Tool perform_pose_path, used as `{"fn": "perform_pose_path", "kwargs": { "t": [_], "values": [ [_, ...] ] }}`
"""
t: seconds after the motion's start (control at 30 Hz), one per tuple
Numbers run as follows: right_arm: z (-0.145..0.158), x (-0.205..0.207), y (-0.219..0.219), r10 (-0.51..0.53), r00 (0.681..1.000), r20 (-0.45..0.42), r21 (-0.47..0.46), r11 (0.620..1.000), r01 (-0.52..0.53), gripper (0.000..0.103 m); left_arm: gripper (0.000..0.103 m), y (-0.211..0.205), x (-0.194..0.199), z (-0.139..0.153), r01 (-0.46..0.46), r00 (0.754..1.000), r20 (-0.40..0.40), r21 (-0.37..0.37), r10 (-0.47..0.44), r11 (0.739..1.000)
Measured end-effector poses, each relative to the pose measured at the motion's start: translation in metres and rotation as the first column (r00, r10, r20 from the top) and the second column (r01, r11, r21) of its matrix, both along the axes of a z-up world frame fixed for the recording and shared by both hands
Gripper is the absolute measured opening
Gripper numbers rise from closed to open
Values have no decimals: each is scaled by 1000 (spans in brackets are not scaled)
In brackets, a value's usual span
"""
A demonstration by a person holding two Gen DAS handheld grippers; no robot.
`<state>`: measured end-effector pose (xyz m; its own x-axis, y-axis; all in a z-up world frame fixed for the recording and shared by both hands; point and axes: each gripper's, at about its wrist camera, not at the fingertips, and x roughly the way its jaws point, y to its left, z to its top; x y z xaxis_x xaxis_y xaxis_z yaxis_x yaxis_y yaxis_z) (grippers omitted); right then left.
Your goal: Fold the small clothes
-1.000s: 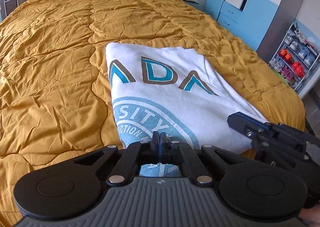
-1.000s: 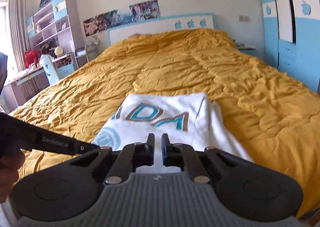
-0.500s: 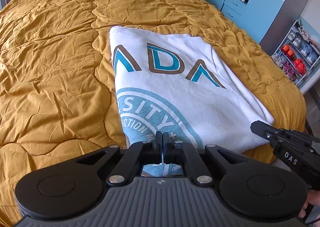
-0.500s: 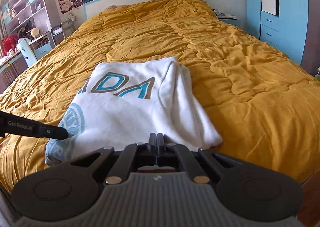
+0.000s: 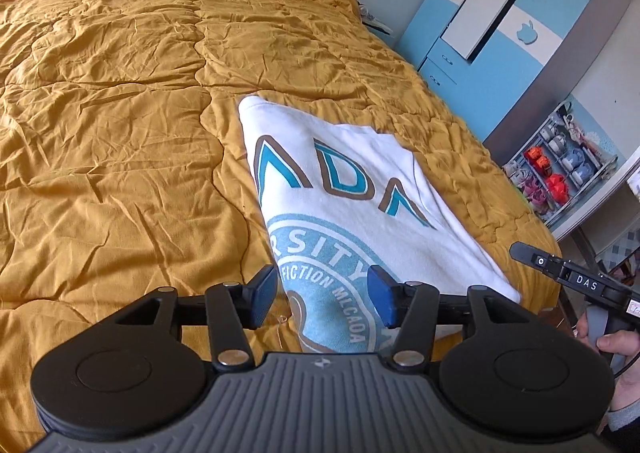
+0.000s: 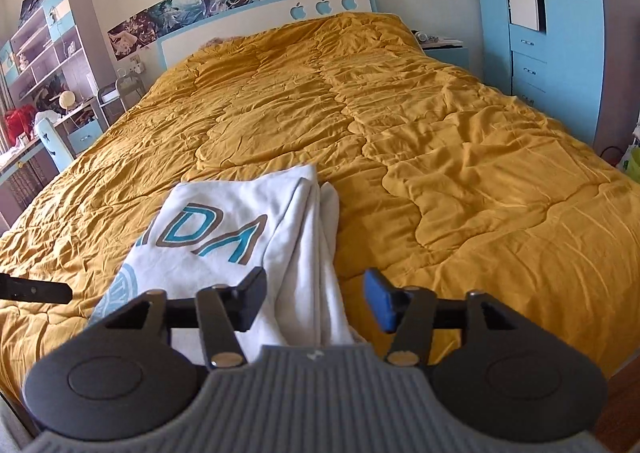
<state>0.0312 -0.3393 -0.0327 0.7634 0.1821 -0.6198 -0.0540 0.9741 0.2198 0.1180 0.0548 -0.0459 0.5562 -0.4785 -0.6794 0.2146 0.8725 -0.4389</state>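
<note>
I see the white folded shirt (image 5: 360,213) lying on the mustard quilt (image 5: 120,133) of the bed, near the foot edge closest to me. Its printed side faces up: large teal and brown letters across the middle and a round light-blue emblem toward the near end. From the right wrist view the shirt (image 6: 248,229) shows stacked layers along its right side, slightly uneven at the folded edge.

My left gripper (image 5: 322,301) is released, its blue-padded fingers (image 5: 380,301) spread wide on either side of the emblem's lower part, with nothing clamped between them. I cannot tell whether the pads touch the cloth. My right gripper (image 6: 314,303) is likewise released, jaws apart over the shirt's near right corner, holding nothing.

In the left wrist view the right gripper (image 5: 560,273) sits just off the shirt's near right corner, held by a hand (image 5: 616,345). A blue and white wardrobe (image 6: 536,13) stands to the right of the bed, and a shoe rack (image 5: 556,169) beyond the foot.
</note>
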Motion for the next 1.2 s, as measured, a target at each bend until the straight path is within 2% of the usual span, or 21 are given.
{"fn": "perform_pose_path", "kwargs": {
  "t": [0.07,0.1,0.13,0.27,0.33,0.4,0.53,0.63,0.67,0.77,0.83,0.93,1.0,1.07,1.13,1.2],
  "values": [
    [1,13,-9,36,999,-33,58,998,-34,72,73,10,12,-3,12,1000,-24,-75,-14,997],
    [0,21,-13,58,997,-58,94,994,-52,79,74,13,17,-6,23,999,-38,-103,-27,994],
    [-2,31,-19,87,992,-92,146,987,-73,80,74,16,25,-10,30,997,-62,-138,-38,990],
    [-14,67,-40,118,976,-183,315,947,-55,82,77,29,56,-38,-24,977,-210,-296,-41,955],
    [-23,86,-50,141,960,-241,393,919,-36,82,77,32,67,-49,-42,967,-249,-340,-46,940],
    [-34,103,-60,172,943,-284,466,885,-21,82,77,35,80,-62,-62,958,-282,-362,-46,930],
    [-70,141,-73,265,882,-388,595,803,21,82,77,36,101,-88,-110,935,-352,-376,-33,920],
    [-90,162,-74,349,838,-419,659,752,17,82,77,40,113,-112,-163,913,-404,-474,-49,865],
    [-94,167,-73,377,828,-414,688,725,13,83,77,42,117,-121,-186,905,-422,-519,-60,834],
    [-109,182,-68,441,804,-399,758,652,18,82,75,42,127,-134,-202,890,-446,-575,-97,793],
    [-121,192,-58,486,776,-402,782,623,15,81,74,40,132,-138,-193,885,-449,-594,-122,781],
    [-130,205,-39,539,742,-399,791,611,-19,81,69,31,143,-144,-170,871,-461,-607,-169,776],
    [-132,212,-29,553,732,-399,791,610,-30,82,64,24,149,-147,-170,857,-478,-615,-194,770],
    [-132,217,-18,559,722,-409,773,633,-52,78,58,18,153,-147,-168,845,-494,-609,-205,775],
    [-129,218,-10,541,716,-441,721,688,-76,60,51,12,156,-146,-166,837,-508,-590,-203,790],
    [-125,217,-3,508,723,-468,671,737,-83,45,43,9,154,-140,-148,844,-502,-558,-190,816]
  ]
}}
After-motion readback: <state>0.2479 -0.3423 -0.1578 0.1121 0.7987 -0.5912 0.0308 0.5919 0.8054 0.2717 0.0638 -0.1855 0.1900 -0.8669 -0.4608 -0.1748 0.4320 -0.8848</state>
